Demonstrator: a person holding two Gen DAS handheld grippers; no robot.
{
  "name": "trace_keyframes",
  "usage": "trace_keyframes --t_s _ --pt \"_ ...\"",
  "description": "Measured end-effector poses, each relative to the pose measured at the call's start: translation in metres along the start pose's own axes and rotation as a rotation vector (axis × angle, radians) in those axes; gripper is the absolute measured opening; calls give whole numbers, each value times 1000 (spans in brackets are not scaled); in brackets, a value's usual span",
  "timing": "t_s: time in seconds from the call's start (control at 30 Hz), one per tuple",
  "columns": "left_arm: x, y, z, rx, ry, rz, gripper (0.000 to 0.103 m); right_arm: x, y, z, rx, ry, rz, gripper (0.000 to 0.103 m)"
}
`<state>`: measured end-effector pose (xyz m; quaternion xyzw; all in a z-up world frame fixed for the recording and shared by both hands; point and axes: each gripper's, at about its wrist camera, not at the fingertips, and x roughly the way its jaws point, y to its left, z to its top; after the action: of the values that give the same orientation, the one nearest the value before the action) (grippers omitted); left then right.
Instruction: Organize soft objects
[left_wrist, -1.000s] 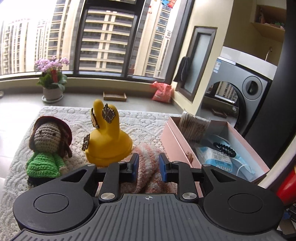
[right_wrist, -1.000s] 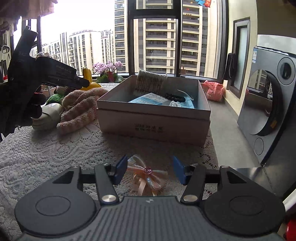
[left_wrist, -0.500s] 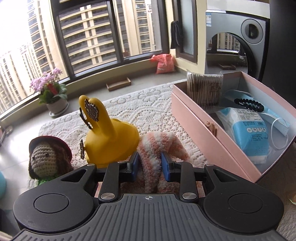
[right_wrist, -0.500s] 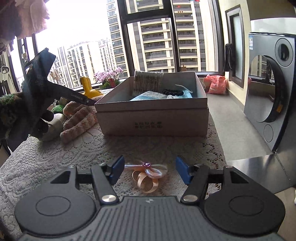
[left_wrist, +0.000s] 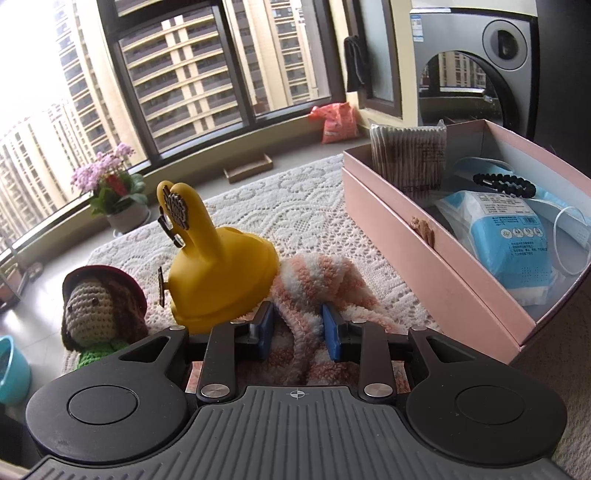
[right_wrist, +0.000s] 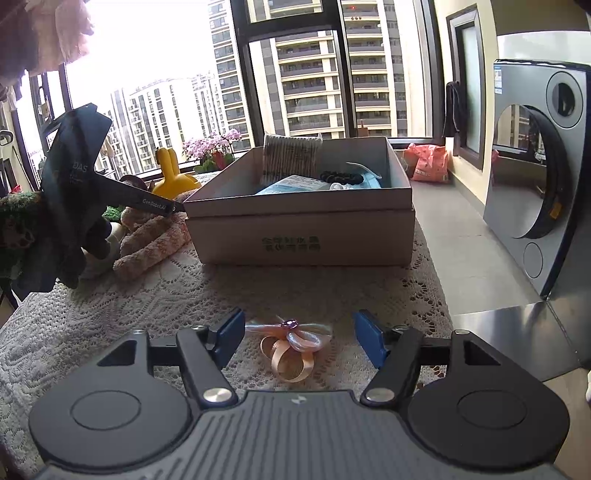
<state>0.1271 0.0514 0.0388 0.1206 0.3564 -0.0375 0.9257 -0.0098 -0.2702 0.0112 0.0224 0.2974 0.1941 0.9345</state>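
Note:
My left gripper (left_wrist: 297, 326) is shut on the pink-and-white fuzzy sock (left_wrist: 317, 280), which lies beside the yellow rabbit toy (left_wrist: 218, 269) on the lace cloth. The sock also shows in the right wrist view (right_wrist: 155, 240), with the left gripper (right_wrist: 177, 207) over it. The open pink box (left_wrist: 436, 258) stands right of the sock; in the right wrist view the box (right_wrist: 303, 229) is straight ahead. My right gripper (right_wrist: 299, 338) is open, its jaws either side of a pink ribbon bow (right_wrist: 291, 341) on the cloth, not touching it.
A crocheted doll (left_wrist: 99, 314) stands left of the rabbit. The box holds a cotton swab pack (left_wrist: 410, 158), a blue tissue pack (left_wrist: 509, 240), a black hair tie (left_wrist: 504, 182) and a mask. A washing machine (right_wrist: 535, 177) stands to the right; a flower pot (left_wrist: 114, 195) by the window.
The left gripper has lifted and turned right toward the box, still on the sock. The right gripper's jaws have opened wider and drawn back a little from the bow.

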Motion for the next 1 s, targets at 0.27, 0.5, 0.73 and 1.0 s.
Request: trace_keyframes --t_s 0.27,0.5,0.73,1.0 --pt "-13 10 0 52 45 -49 31 0 0 0 4 -5 0 68" --pt "-16 -4 -9 162 48 -29 33 0 2 -1 -1 -4 -8 68" --pt "-10 13 -6 21 -6 -63 11 0 0 -1 10 -4 -4 69" --pt "-95 -4 -51 90 -152 -161 10 -2 1 0 -6 -3 1 69"
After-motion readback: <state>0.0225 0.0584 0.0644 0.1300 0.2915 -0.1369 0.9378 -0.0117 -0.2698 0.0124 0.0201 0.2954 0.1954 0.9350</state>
